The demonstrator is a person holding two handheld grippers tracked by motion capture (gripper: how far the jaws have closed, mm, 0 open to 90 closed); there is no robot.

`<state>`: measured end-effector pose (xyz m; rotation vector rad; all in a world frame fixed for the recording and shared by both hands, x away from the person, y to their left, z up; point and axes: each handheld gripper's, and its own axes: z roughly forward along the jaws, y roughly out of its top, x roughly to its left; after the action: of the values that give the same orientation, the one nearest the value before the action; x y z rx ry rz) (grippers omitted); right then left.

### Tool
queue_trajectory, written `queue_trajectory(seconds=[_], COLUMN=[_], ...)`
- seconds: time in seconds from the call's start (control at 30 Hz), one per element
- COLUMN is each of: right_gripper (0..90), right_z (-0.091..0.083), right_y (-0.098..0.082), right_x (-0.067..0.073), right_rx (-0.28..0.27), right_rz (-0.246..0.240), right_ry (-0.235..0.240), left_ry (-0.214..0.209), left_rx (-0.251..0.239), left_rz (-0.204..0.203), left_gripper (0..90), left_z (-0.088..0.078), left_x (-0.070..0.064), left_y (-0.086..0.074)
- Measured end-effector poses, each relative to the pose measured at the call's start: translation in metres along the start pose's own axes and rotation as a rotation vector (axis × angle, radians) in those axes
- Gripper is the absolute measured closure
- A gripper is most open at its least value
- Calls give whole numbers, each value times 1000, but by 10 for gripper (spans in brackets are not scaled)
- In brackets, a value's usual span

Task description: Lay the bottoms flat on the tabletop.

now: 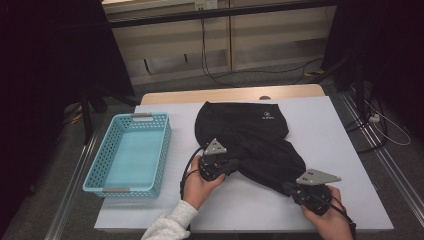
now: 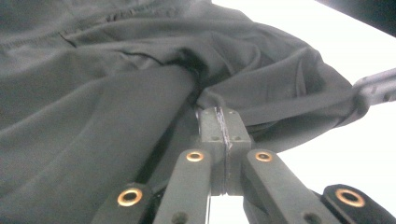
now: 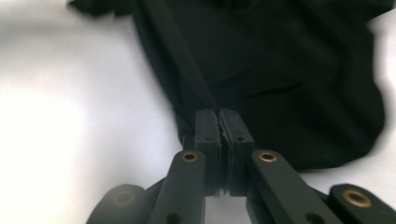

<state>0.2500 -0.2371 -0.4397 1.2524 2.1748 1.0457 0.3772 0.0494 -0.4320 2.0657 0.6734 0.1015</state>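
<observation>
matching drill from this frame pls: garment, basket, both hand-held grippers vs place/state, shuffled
Things:
1. garment
2. basket
3. left hand-held gripper
4. right hand-held gripper

Place or state:
A. light blue, nothing in it, at the table's left
B. shut on the garment's near right corner
C. black, crumpled, spread at the table's middle
D. shut on a fold at the garment's near left edge

Pairs: 1-C, 2-A, 3-D, 4-B
</observation>
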Motion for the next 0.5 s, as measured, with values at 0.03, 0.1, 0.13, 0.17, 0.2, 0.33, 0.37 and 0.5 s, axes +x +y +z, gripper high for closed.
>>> queue_trajectory(seconds=[0.03, 0.1, 0.13, 0.17, 0.2, 0.33, 0.37, 0.5], right_gripper=[887, 886, 886, 884, 881, 848, 849, 796], right_z=[-3, -8, -10, -11, -11, -9, -8, -10], right_y=[0, 0, -1, -2, -3, -5, -6, -7], right_x=[-3, -8, -10, -11, -12, -10, -10, -10], right_rx=[-17, -25, -29, -32, -34, -6, -1, -2], right_rz=[5, 11, 14, 26, 31, 22, 25, 46], right_ry=[-14, -36, -53, -54, -48, -31, -21, -10], left_ry=[1, 2, -3, -6, -6, -2, -4, -10], left_rx=[-5, -13, -13, -10, -11, 12, 15, 14], left_rz=[-2, -2, -3, -4, 1, 3, 4, 8], left_gripper=[900, 900, 900, 900, 900, 900, 900, 900], left_z=[0, -1, -1, -1, -1, 2, 2, -1], left_x=[0, 1, 1, 1, 0, -1, -2, -4], left_y=[0, 1, 2, 3, 3, 2, 2, 4])
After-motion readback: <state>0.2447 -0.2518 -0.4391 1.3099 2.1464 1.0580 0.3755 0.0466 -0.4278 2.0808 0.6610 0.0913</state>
